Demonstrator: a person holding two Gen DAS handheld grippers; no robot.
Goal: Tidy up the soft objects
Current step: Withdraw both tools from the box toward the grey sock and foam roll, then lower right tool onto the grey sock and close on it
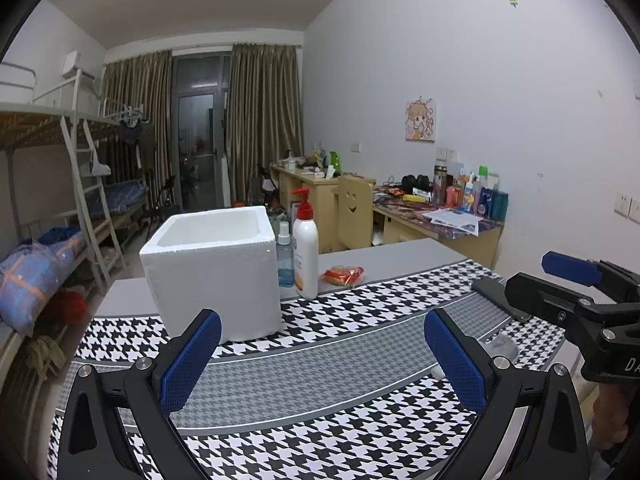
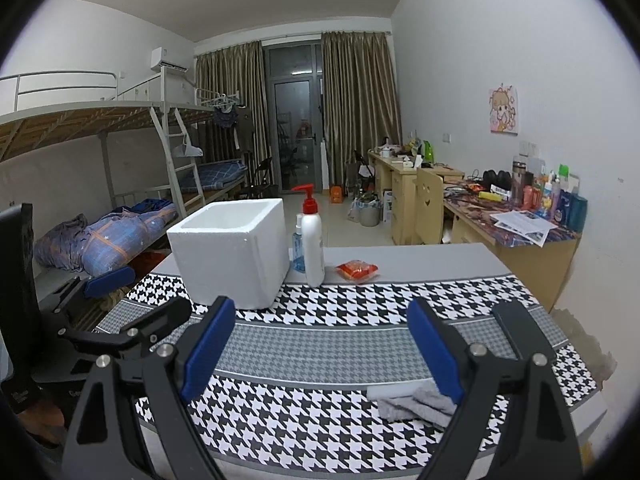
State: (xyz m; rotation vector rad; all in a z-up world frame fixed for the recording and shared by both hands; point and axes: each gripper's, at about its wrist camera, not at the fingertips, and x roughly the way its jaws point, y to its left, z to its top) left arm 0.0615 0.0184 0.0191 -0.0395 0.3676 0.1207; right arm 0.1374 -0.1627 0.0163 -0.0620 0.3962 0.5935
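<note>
Dormitory room, bunk beds [image 2: 100,128] at left, desks along right wall. Both grippers are held low over a houndstooth mat [image 2: 320,308]: left gripper [image 1: 320,360] and right gripper [image 2: 320,352] with fingers spread wide, nothing held. One grey sock [image 2: 416,402] is seen lying on the mat by the right gripper's right finger. One foam box [image 2: 228,252], two bottles [image 2: 313,246], one red packet [image 2: 357,270] are counted behind

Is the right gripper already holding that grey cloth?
No: in the right wrist view the right gripper is open and empty, and the grey cloth lies on the houndstooth mat beside its right finger.
</note>
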